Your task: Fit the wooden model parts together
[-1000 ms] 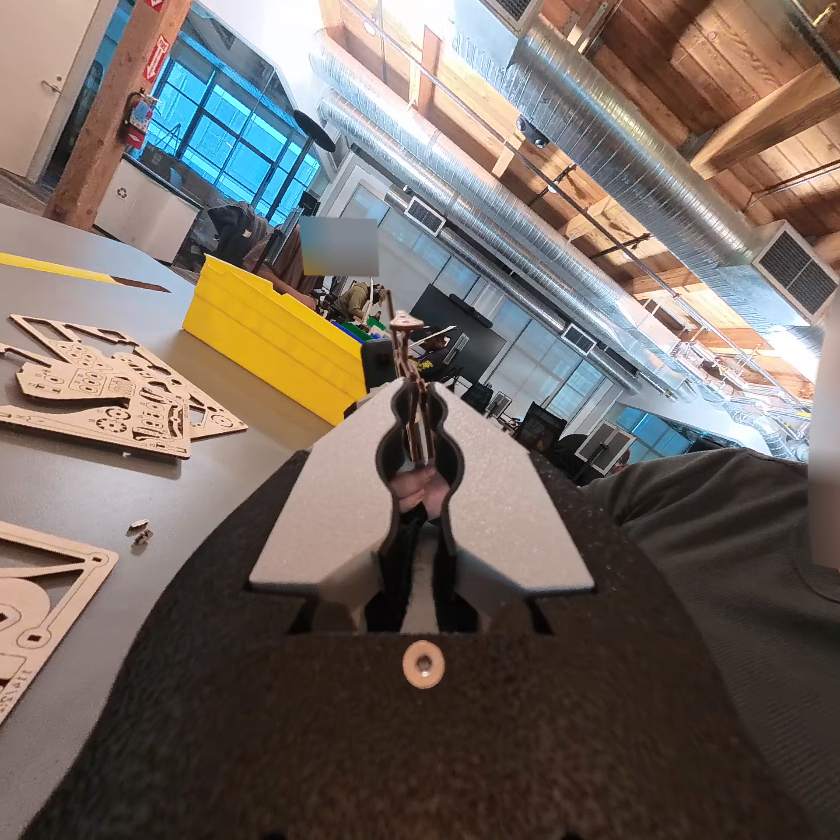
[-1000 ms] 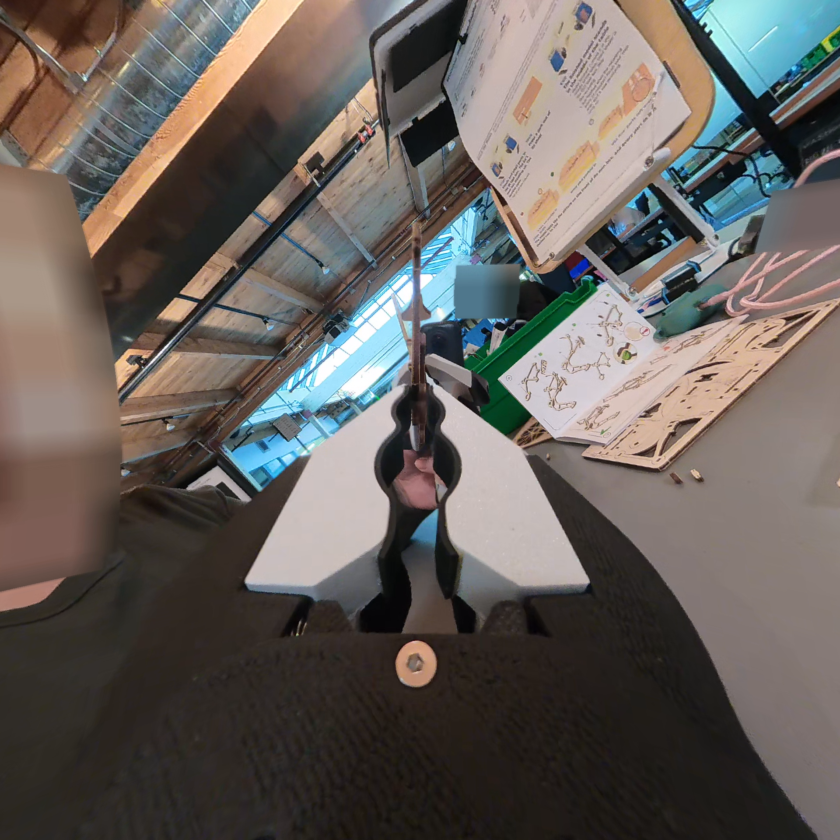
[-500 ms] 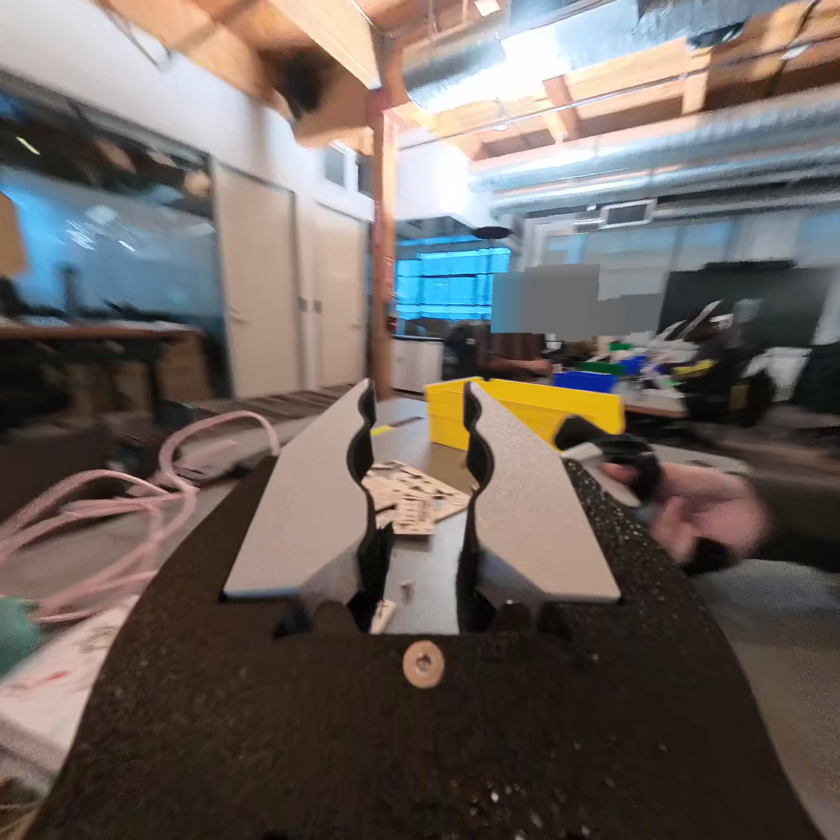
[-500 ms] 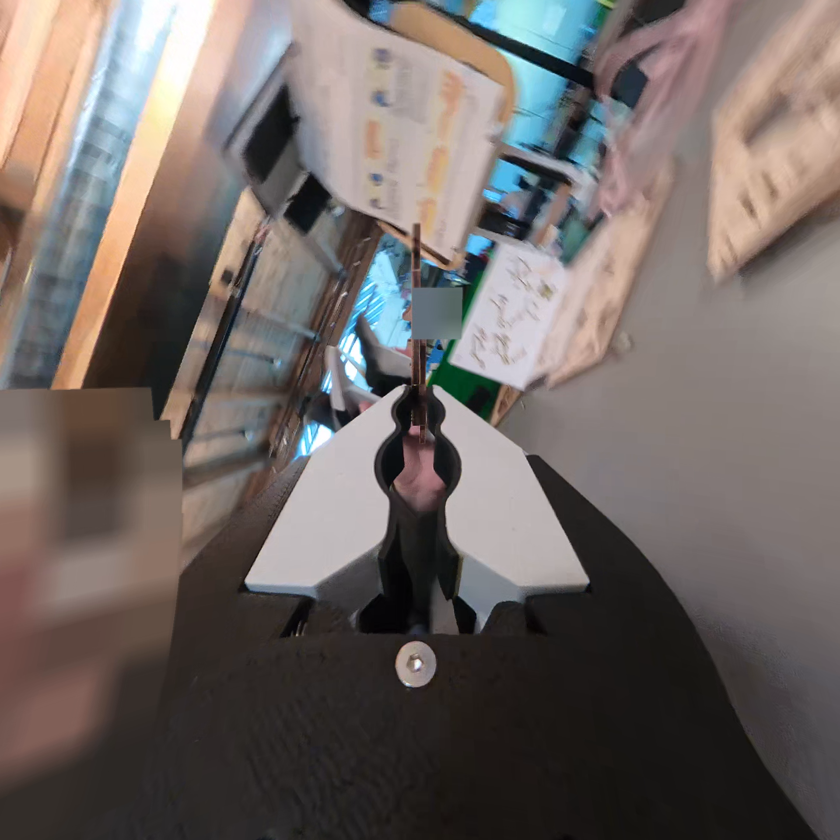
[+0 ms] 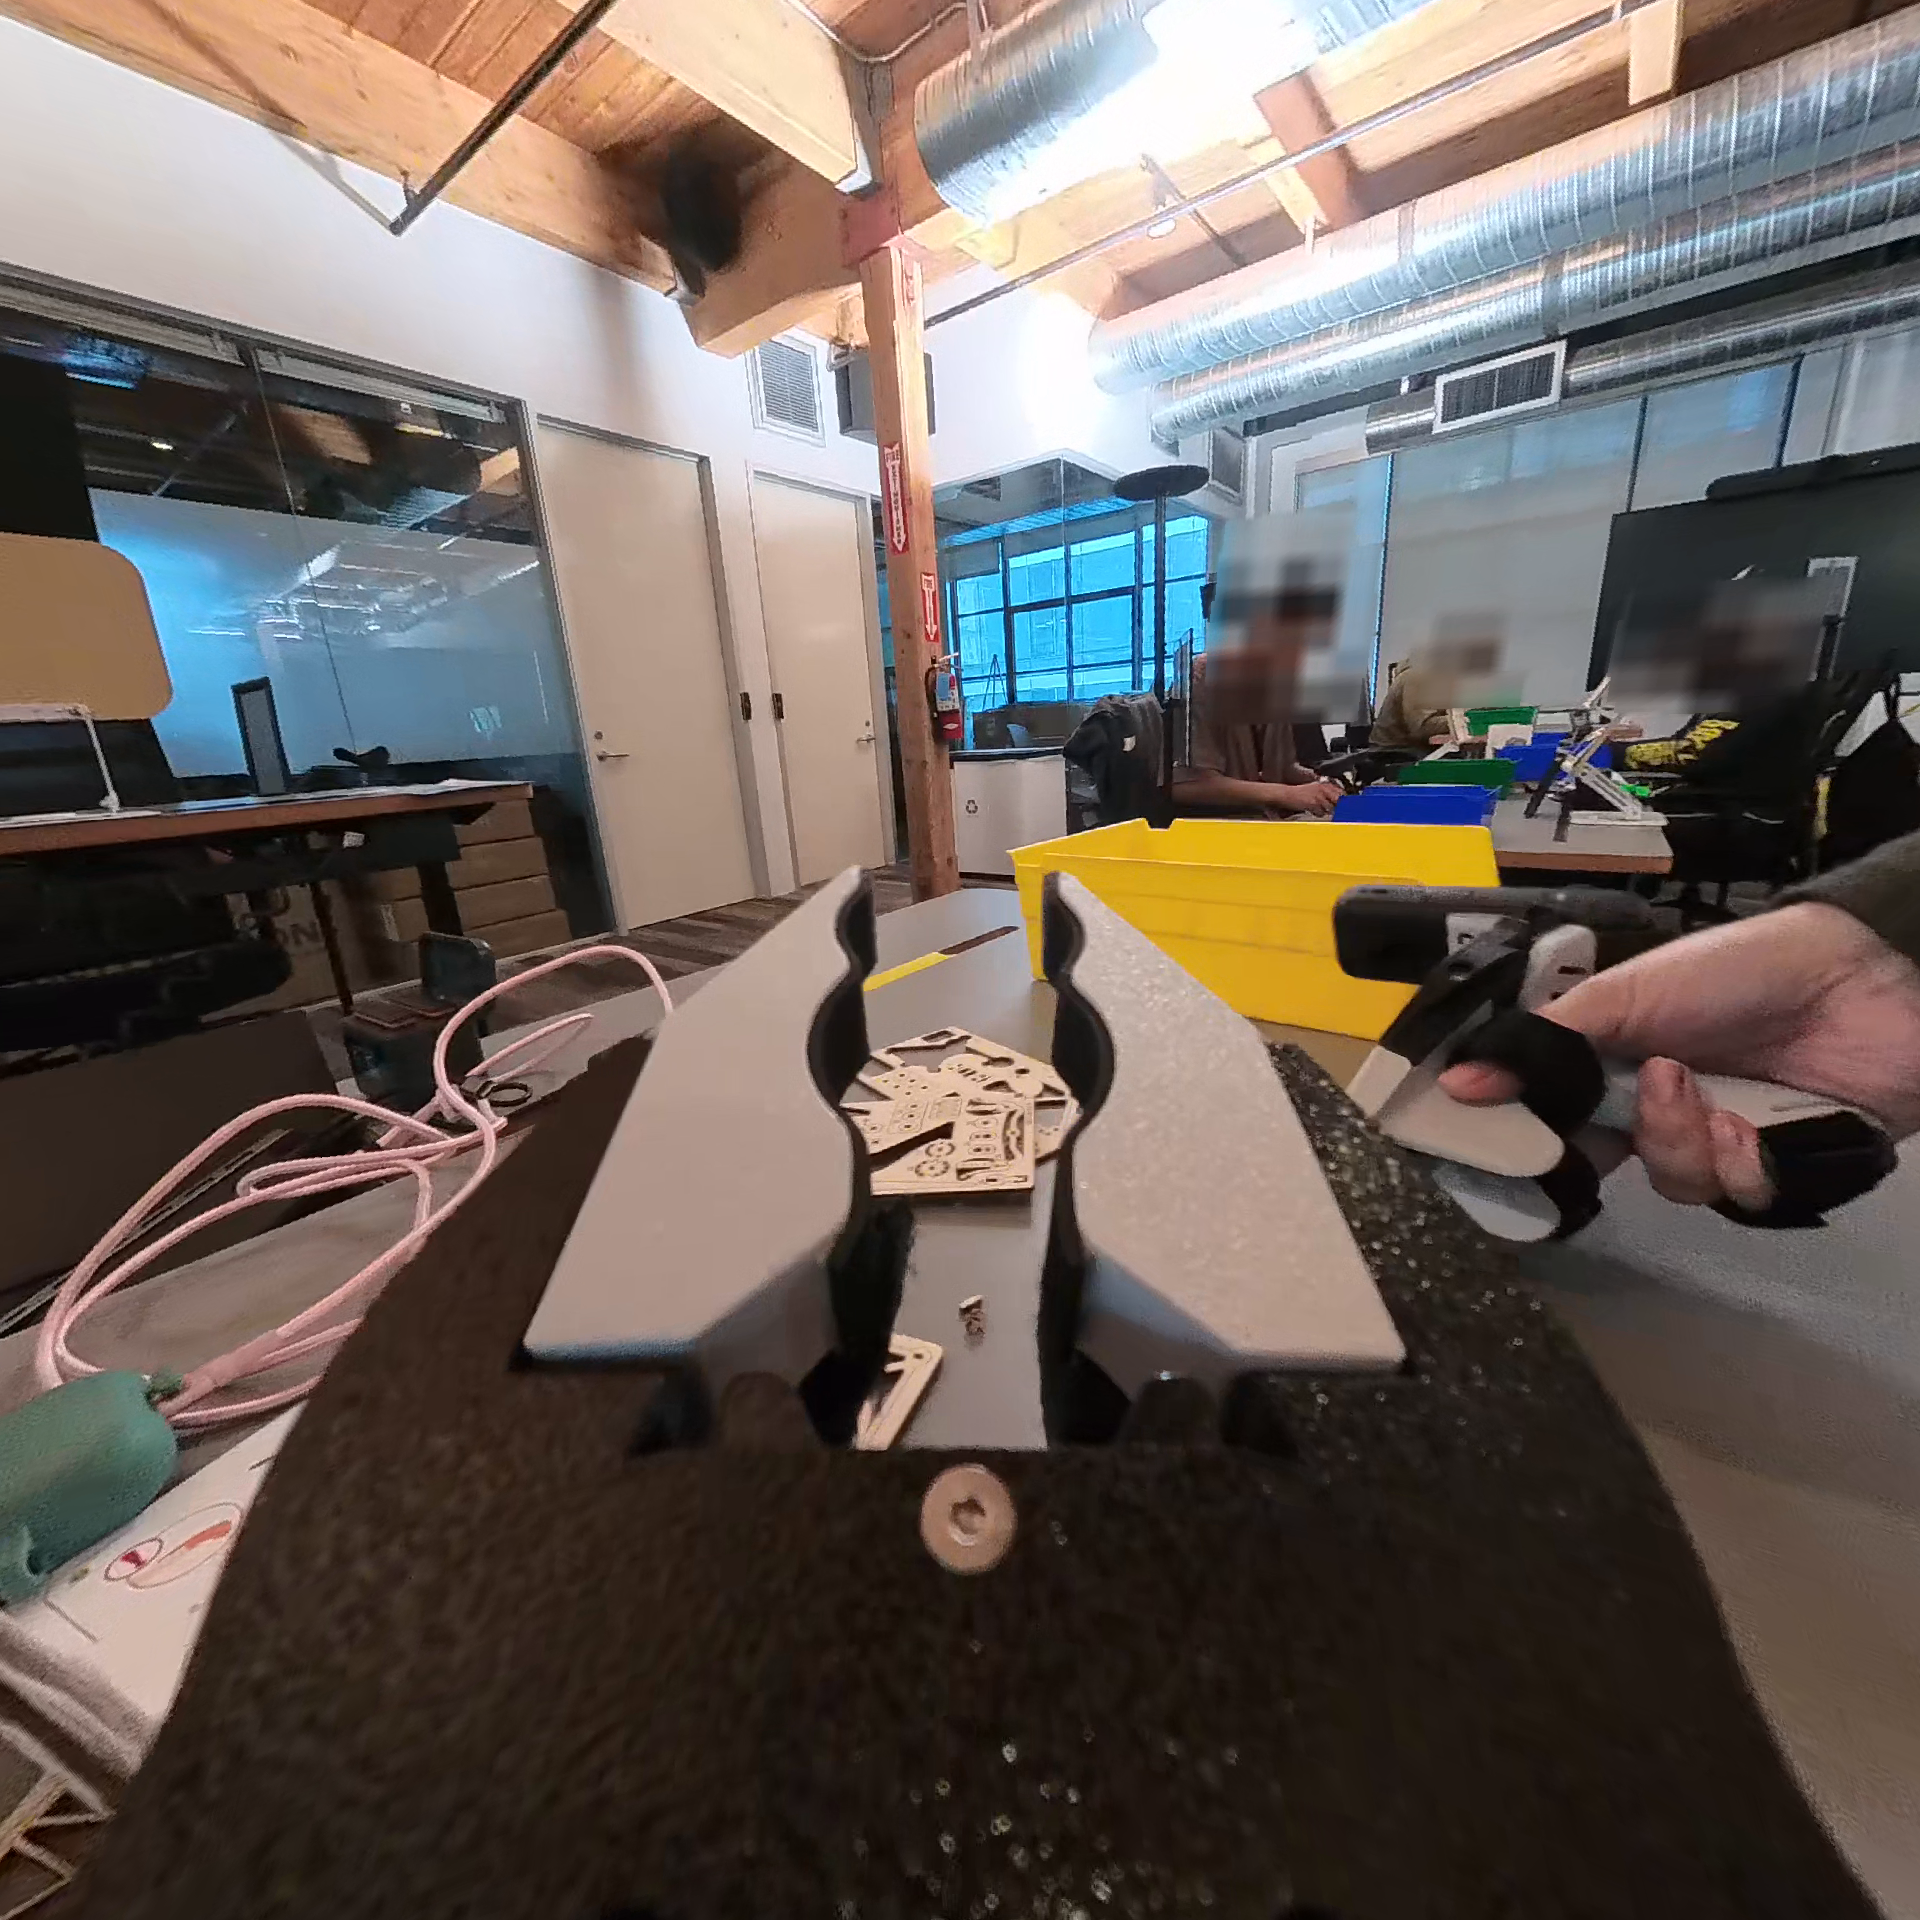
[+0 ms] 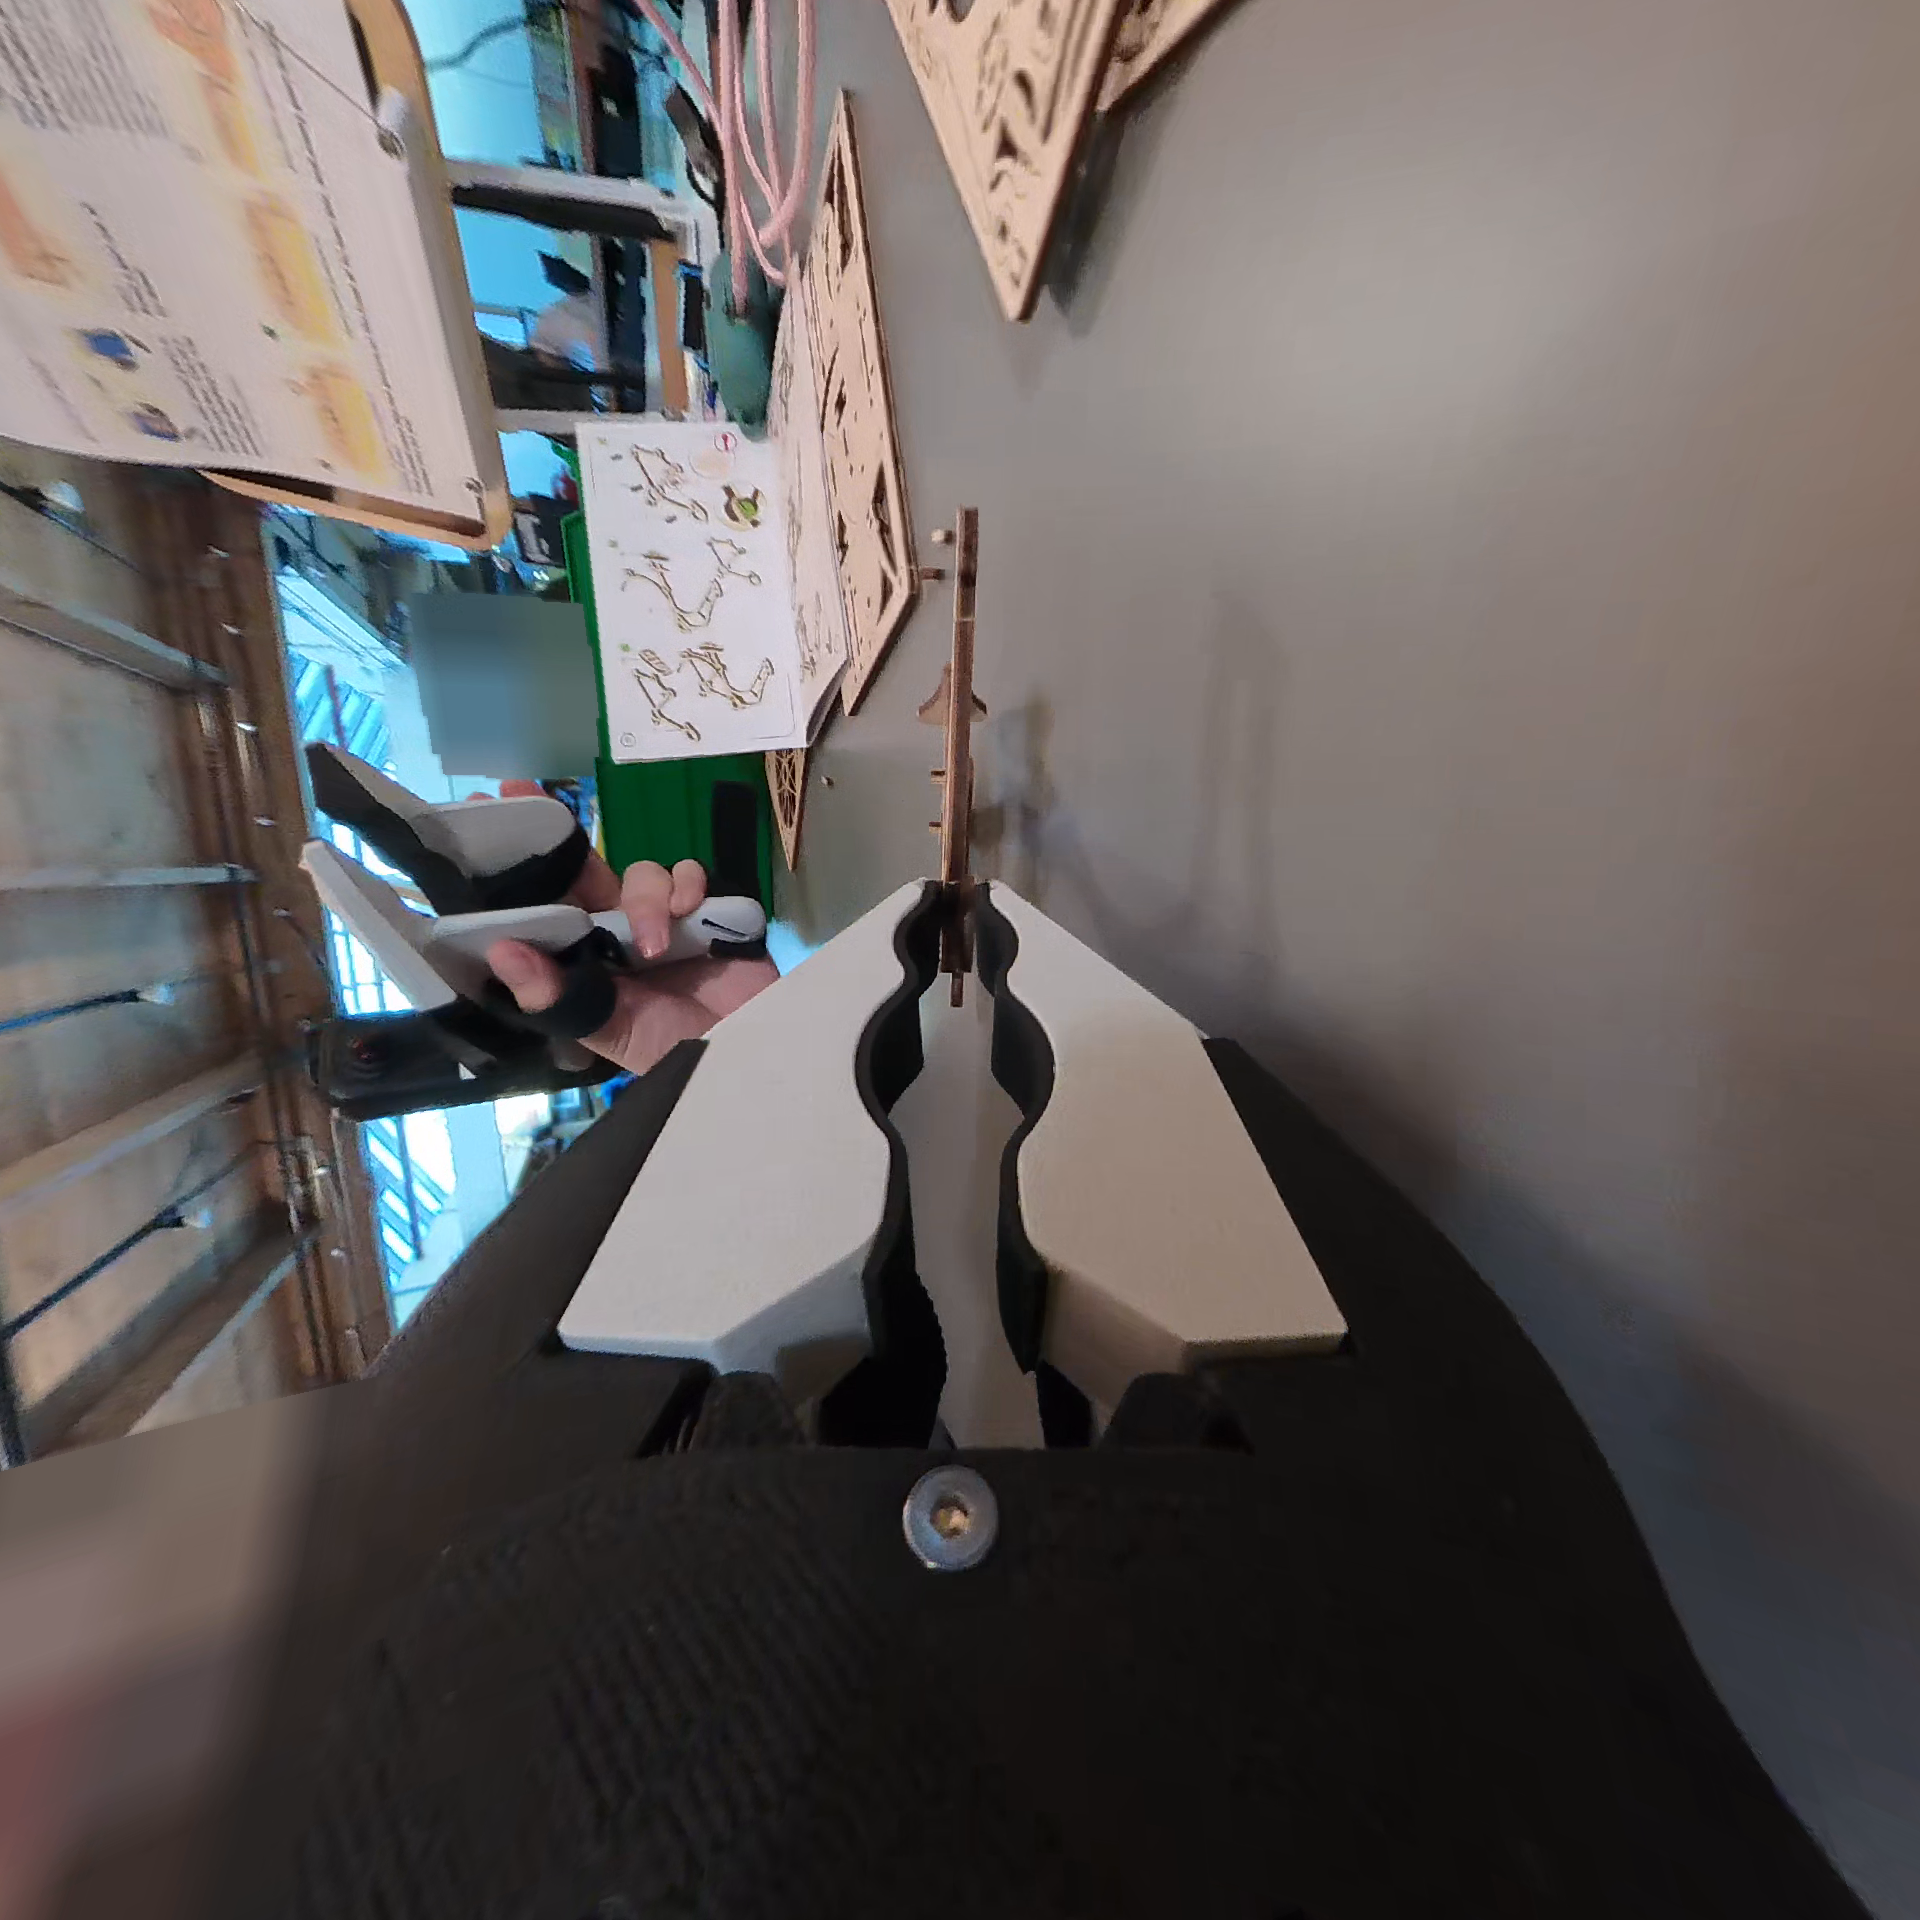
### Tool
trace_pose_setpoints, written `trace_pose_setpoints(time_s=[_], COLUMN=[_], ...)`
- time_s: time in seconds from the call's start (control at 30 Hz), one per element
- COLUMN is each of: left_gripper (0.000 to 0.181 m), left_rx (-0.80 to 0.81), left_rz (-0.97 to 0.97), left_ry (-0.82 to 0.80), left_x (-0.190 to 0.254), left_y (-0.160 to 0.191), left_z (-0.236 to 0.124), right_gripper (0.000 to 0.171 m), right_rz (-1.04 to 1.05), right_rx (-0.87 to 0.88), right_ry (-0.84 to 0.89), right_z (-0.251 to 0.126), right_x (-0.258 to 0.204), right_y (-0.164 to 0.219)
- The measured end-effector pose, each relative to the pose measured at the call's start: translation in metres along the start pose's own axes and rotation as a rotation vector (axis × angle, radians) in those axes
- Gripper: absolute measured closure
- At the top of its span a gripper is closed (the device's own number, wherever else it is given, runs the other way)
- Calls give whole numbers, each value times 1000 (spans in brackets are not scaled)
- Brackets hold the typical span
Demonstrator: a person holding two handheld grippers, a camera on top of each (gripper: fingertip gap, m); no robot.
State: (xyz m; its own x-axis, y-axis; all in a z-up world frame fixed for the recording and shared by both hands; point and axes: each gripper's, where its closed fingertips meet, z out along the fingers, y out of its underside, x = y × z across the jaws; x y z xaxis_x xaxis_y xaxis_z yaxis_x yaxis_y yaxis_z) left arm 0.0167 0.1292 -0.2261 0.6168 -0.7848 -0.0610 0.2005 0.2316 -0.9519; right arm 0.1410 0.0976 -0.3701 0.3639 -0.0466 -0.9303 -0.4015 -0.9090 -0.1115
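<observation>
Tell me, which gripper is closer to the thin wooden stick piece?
Right. The right gripper is pinching the thin wooden stick piece at its tips. The left gripper is open and empty, off to the side, pointing at the wooden sheets on the table.

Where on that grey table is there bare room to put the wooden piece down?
Bare grey table lies right of the wooden piece in the right gripper. It is crowded by the wooden sheets, yellow bin, pink cable and booklet.

Exposed timber beams (image 5: 582, 135) and silver ducts (image 5: 1558, 239) overhead; wooden post (image 5: 909, 623) centre frame; white doors (image 5: 644, 675) and glass partitions (image 5: 312, 623) at left.
</observation>
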Motion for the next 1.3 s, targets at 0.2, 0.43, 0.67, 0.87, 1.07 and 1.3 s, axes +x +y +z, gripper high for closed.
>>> trace_pose_setpoints(time_s=[0.2,0.43,0.67,0.87,1.07,1.3], left_gripper=[156,156,163,181,181,181], left_rx=[-56,-67,3,-12,-65,-129], left_rz=[-110,-74,39,225,319,369], left_ry=[44,61,32,-43,-77,-29], left_x=[0,6,15,17,14,26], left_y=[6,7,4,13,25,47], left_z=[2,3,4,6,6,20], right_gripper=[144,115,130,171,171,171], right_rz=[14,13,-547,-1209,-1792,-1897], right_rx=[-2,96,445,661,608,476], right_ry=[64,75,-58,21,43,-279], right_z=[1,-29,-61,-52,-13,8], right_x=[3,10,-45,-70,-80,-92], right_y=[0,-10,-61,-90,-90,-71])
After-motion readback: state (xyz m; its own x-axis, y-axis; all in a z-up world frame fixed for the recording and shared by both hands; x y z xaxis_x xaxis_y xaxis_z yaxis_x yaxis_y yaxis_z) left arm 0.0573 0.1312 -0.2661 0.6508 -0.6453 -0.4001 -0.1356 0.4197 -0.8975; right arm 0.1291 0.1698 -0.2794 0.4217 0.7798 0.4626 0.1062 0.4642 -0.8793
